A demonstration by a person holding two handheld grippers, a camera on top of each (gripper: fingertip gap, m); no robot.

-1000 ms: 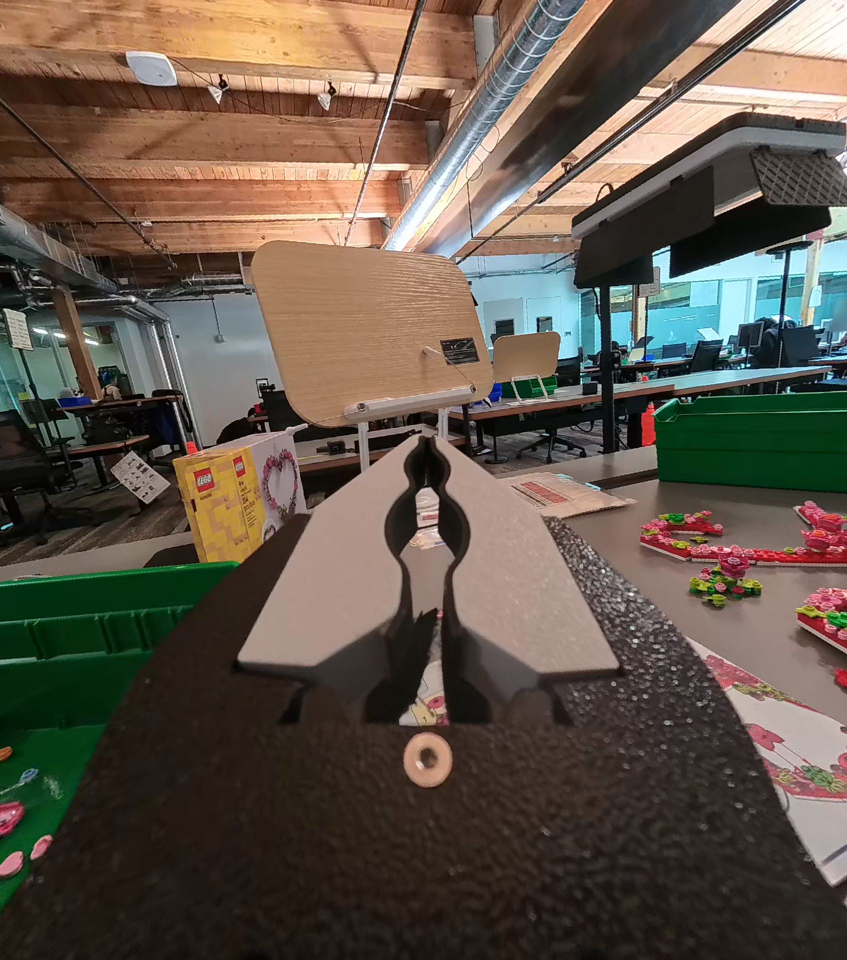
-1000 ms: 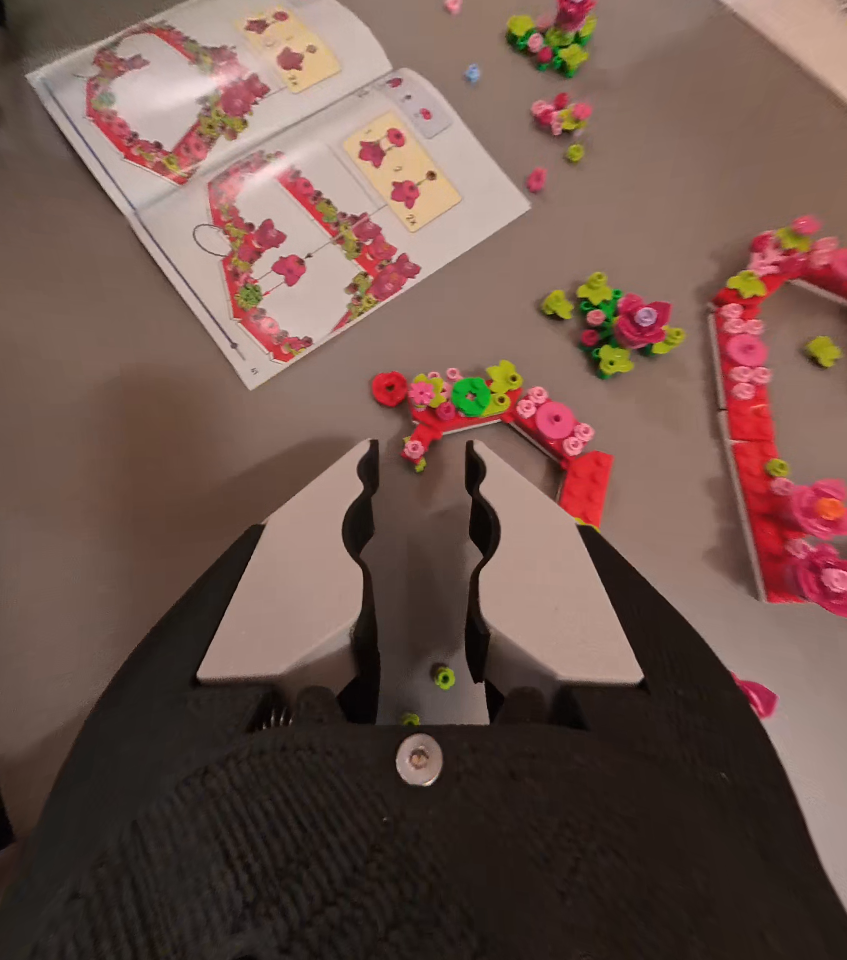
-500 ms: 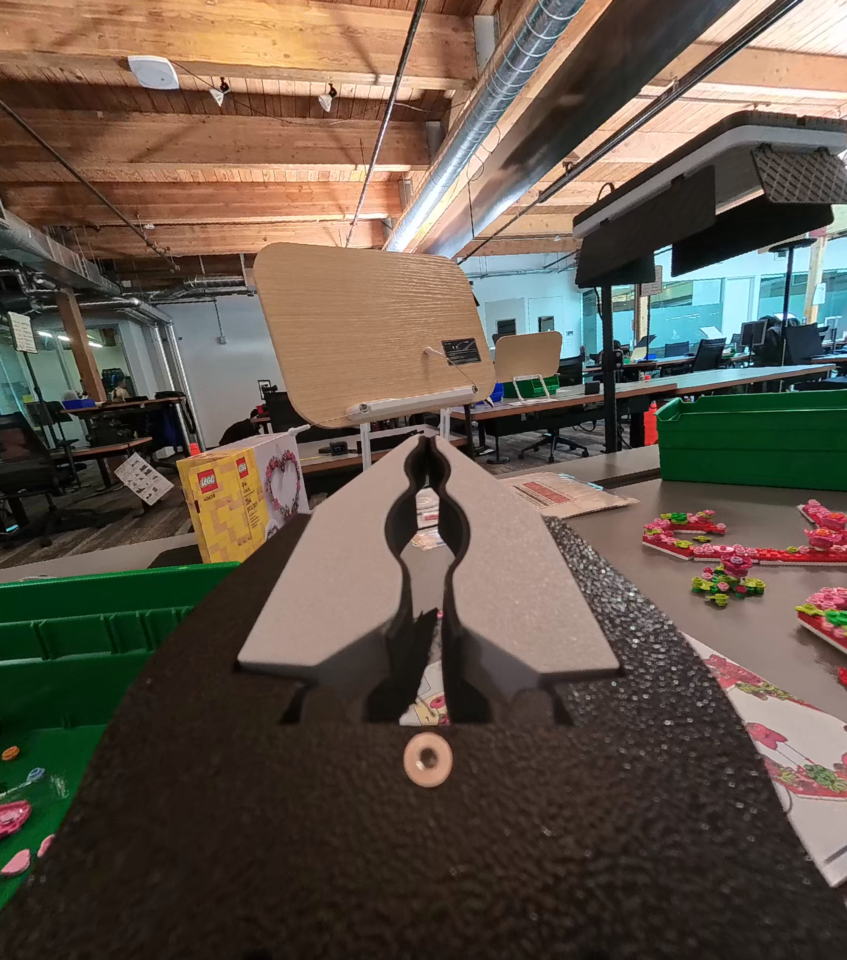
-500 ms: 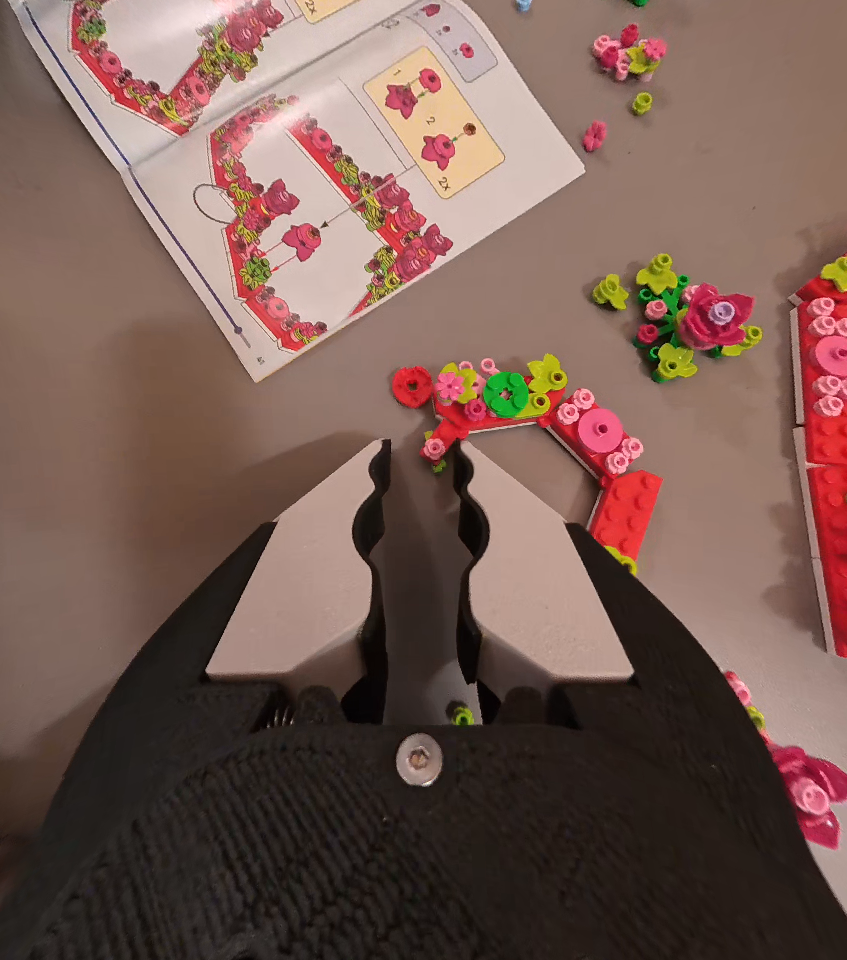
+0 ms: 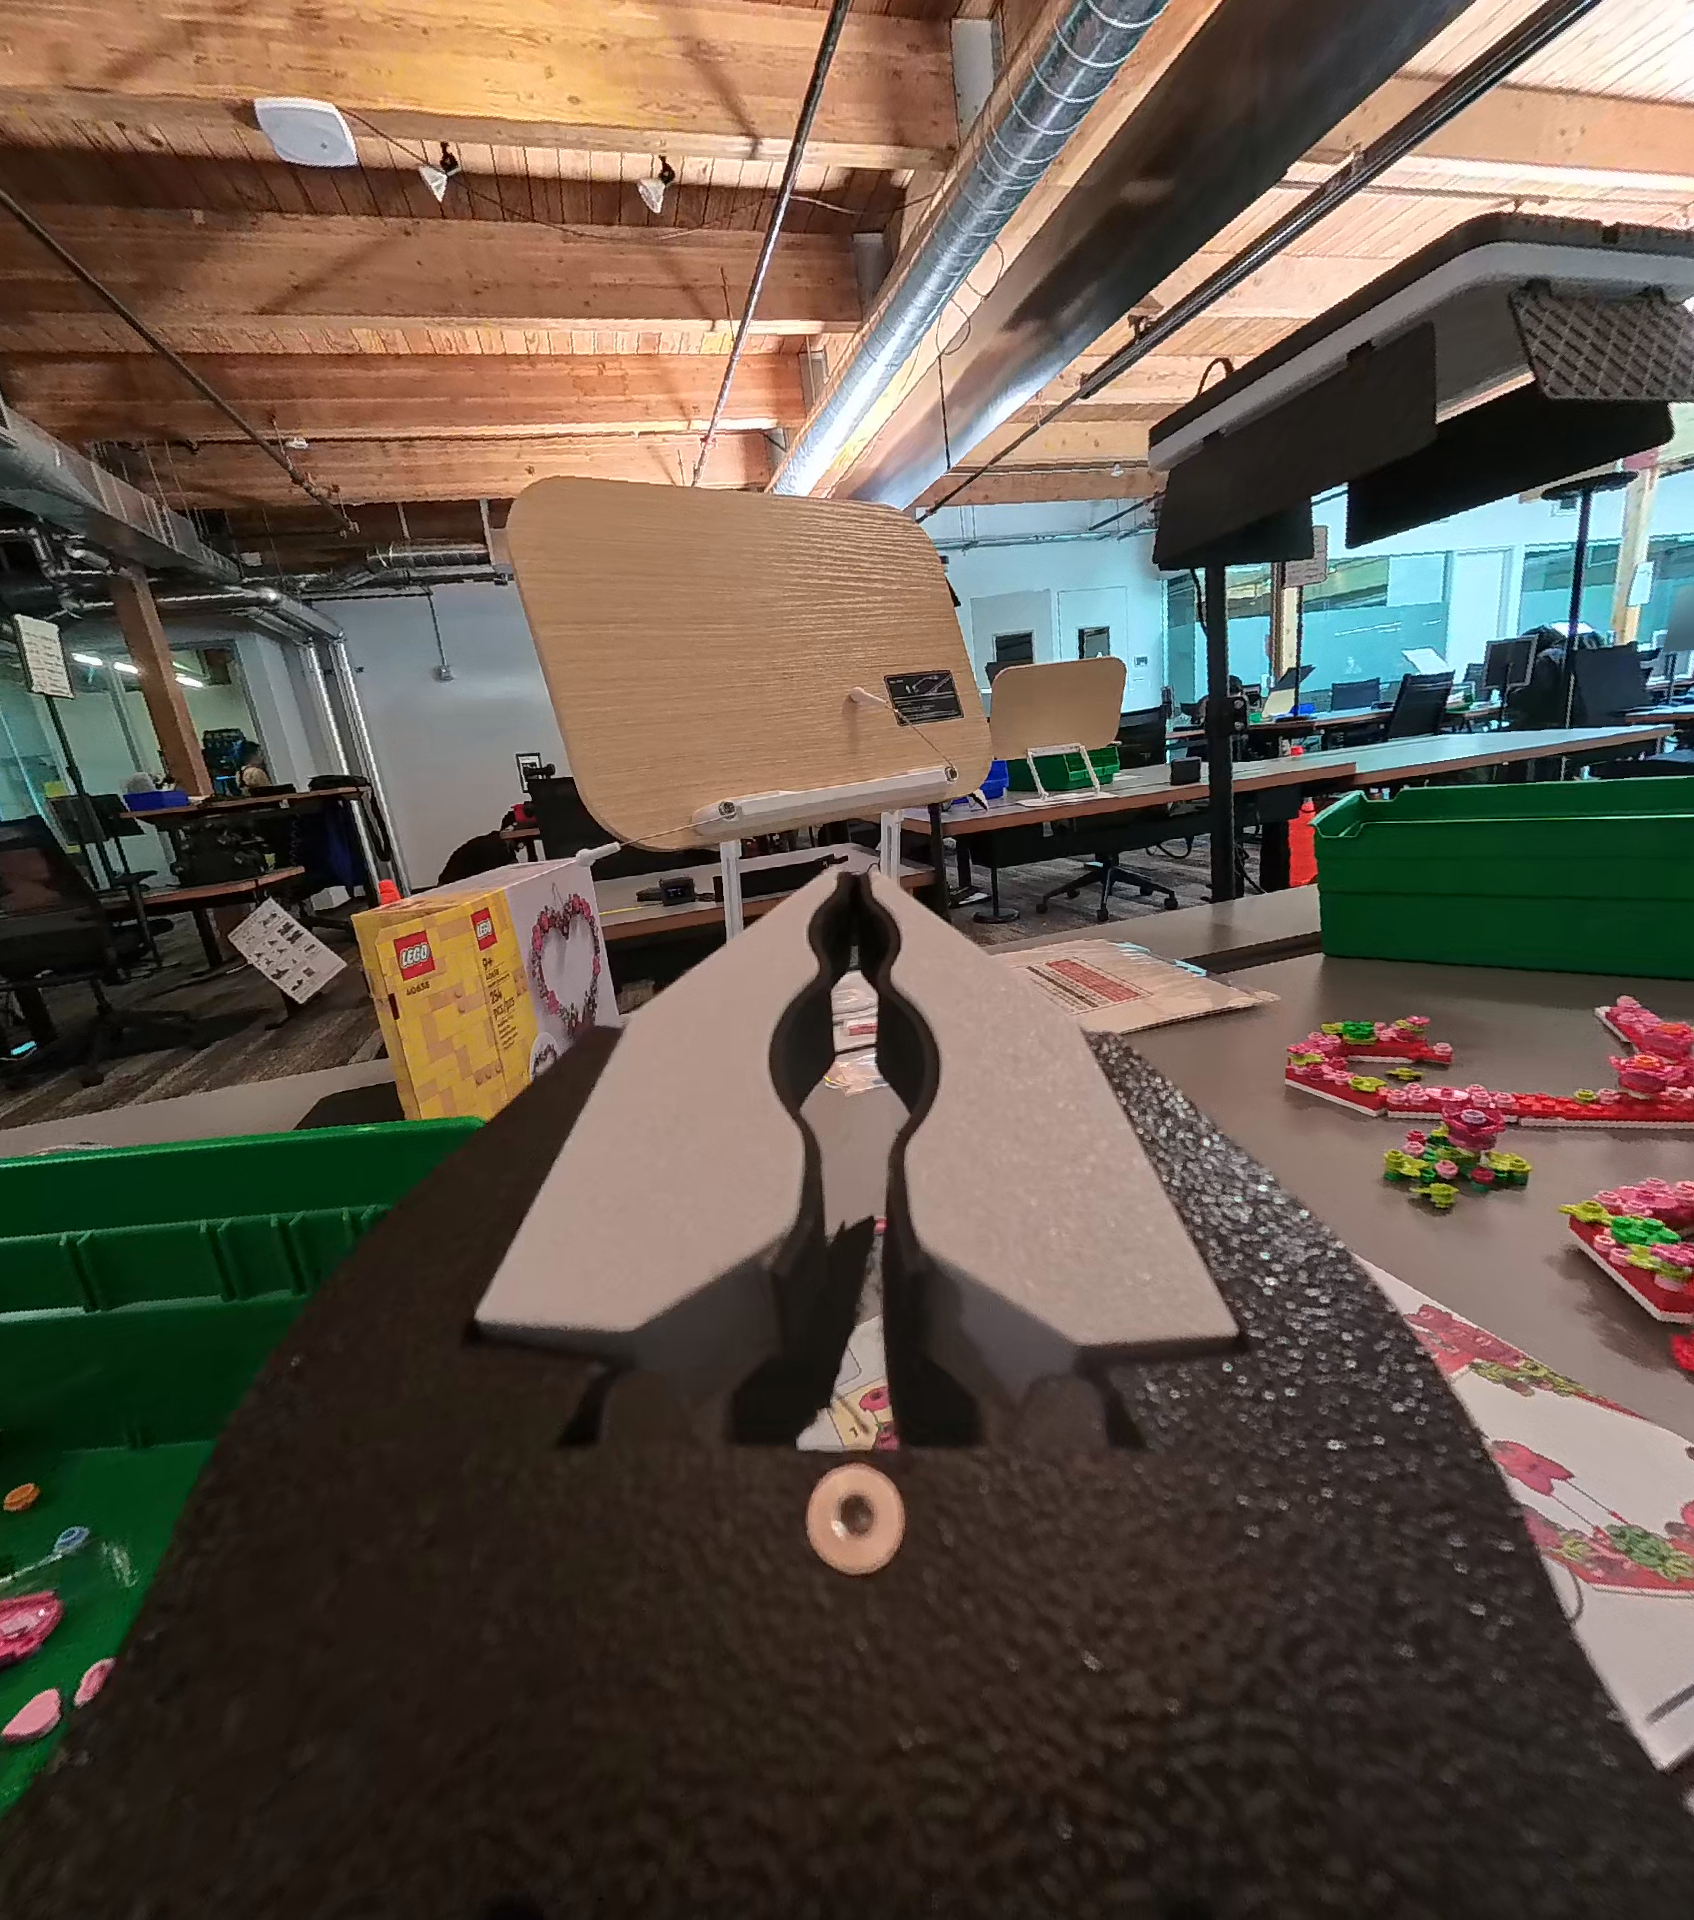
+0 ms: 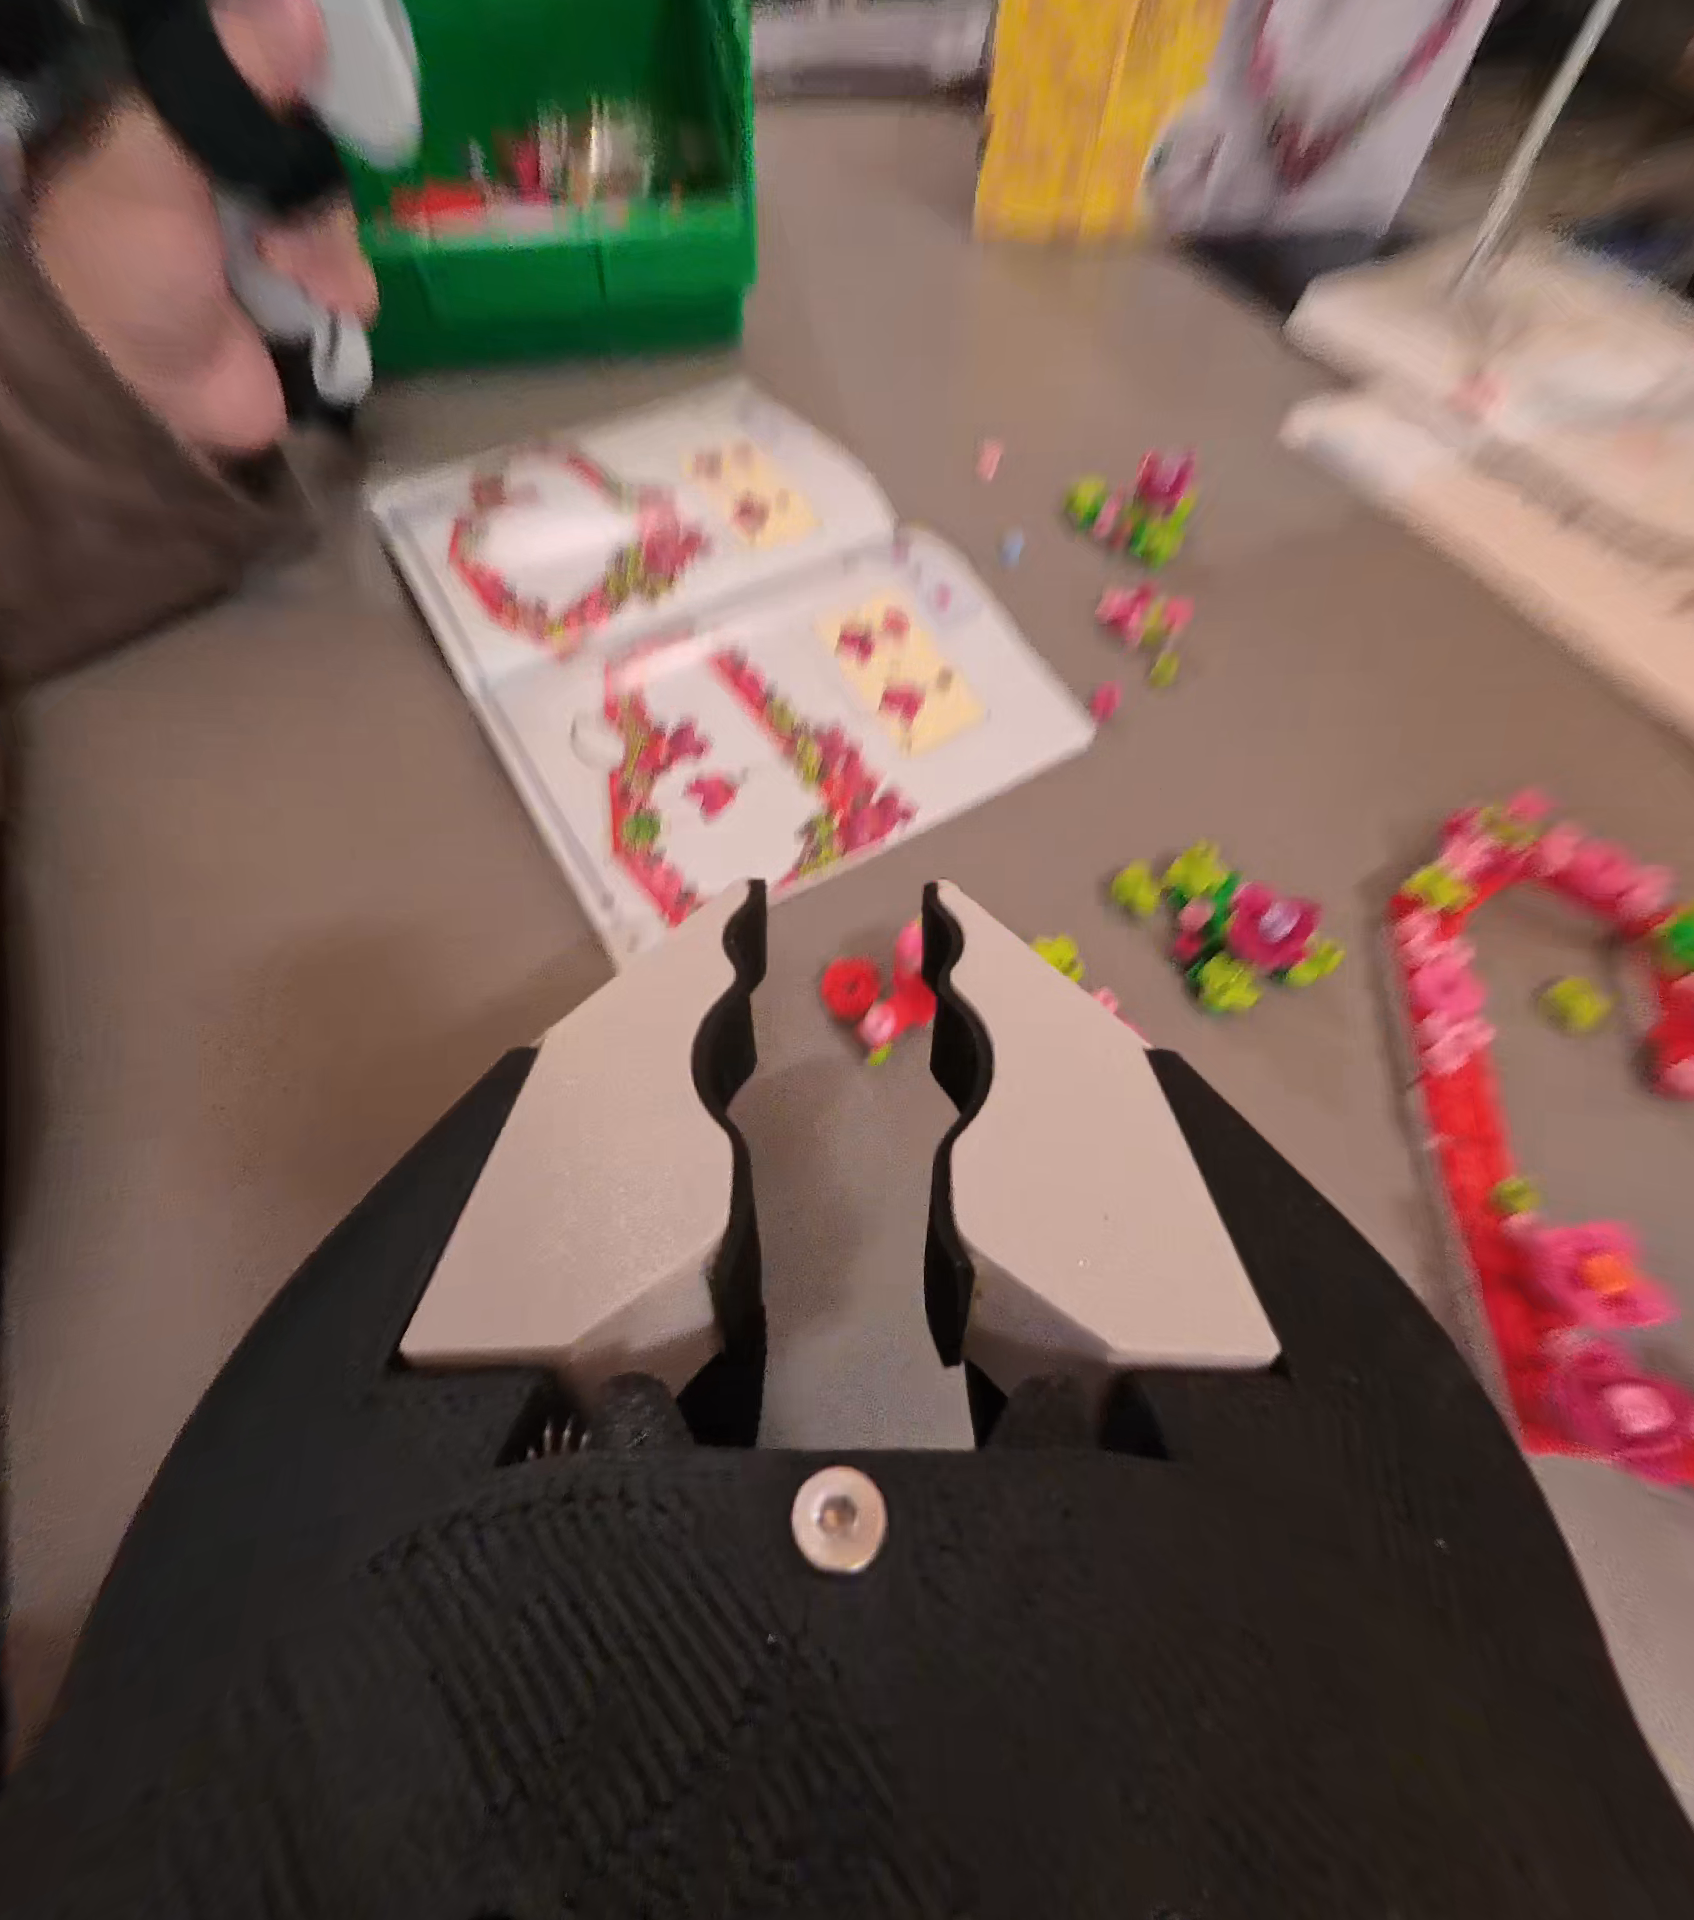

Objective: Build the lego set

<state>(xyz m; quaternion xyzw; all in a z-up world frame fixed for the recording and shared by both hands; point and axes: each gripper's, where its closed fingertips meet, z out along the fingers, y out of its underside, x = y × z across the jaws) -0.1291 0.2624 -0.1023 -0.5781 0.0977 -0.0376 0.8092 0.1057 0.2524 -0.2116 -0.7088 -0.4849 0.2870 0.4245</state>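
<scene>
Red lego heart frame w/ pink flowers, unfinished.

Left wrist cam sits low, close to the grey table, looking nearly level across it into the far office, with a green bin near left and the wooden stand straight ahead. Right wrist cam is higher, tilted down at the tabletop, and blurry. Both catch the open instruction booklet, the yellow box, and the red flower pieces on the right.
</scene>
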